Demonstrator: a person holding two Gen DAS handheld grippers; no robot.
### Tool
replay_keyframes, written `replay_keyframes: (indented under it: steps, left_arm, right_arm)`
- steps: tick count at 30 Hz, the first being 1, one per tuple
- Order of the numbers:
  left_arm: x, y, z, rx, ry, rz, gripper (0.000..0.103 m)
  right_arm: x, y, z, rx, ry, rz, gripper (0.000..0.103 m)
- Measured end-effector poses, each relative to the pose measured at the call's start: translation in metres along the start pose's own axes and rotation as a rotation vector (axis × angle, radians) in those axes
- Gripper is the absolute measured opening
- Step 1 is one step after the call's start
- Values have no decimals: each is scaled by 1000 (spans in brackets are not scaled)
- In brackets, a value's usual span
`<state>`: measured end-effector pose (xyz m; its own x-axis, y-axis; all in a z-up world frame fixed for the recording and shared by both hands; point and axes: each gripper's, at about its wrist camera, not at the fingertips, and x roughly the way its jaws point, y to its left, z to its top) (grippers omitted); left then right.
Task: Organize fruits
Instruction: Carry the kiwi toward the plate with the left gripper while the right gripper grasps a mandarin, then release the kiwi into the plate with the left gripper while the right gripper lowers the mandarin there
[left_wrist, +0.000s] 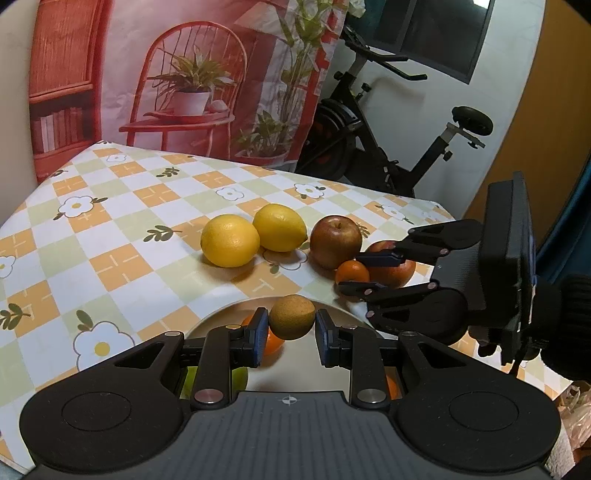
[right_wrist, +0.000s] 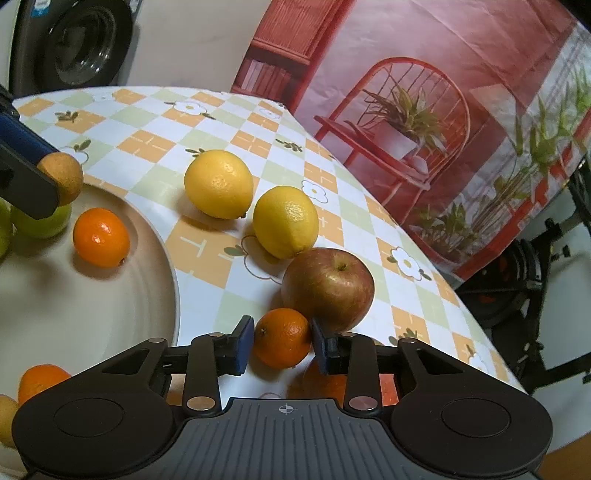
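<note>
My left gripper (left_wrist: 291, 326) is shut on a small brownish round fruit (left_wrist: 291, 316) and holds it above the white plate (left_wrist: 218, 317); the fruit also shows in the right wrist view (right_wrist: 64, 177). My right gripper (right_wrist: 282, 341) has its pads on either side of a small orange (right_wrist: 282, 338) on the tablecloth; the pads touch or nearly touch it. Two lemons (right_wrist: 218, 183) (right_wrist: 285, 221) and a red-brown apple (right_wrist: 328, 288) lie just beyond it. A second apple (left_wrist: 393, 271) lies behind the right gripper's fingers (left_wrist: 382, 258).
The plate (right_wrist: 159, 280) holds an orange (right_wrist: 101, 237), green fruit (right_wrist: 42, 223) and more oranges (right_wrist: 40, 380) at its near edge. The checked tablecloth (left_wrist: 122, 206) ends at a printed backdrop (left_wrist: 184, 74). An exercise bike (left_wrist: 373, 140) stands past the table's far right edge.
</note>
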<state>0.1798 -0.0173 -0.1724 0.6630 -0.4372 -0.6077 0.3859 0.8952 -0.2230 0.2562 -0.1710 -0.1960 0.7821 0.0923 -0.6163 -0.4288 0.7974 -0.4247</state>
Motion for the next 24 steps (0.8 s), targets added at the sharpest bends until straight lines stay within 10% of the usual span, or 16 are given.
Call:
replay_keyframes:
  steps: [14, 24]
  left_arm:
    - [-5, 3, -12, 14, 41, 19, 29]
    - [-5, -5, -20, 60, 89, 28, 29]
  right_arm:
    - [-64, -20, -36, 448, -234, 157, 31]
    - [-79, -3, -53, 515, -252, 234, 31]
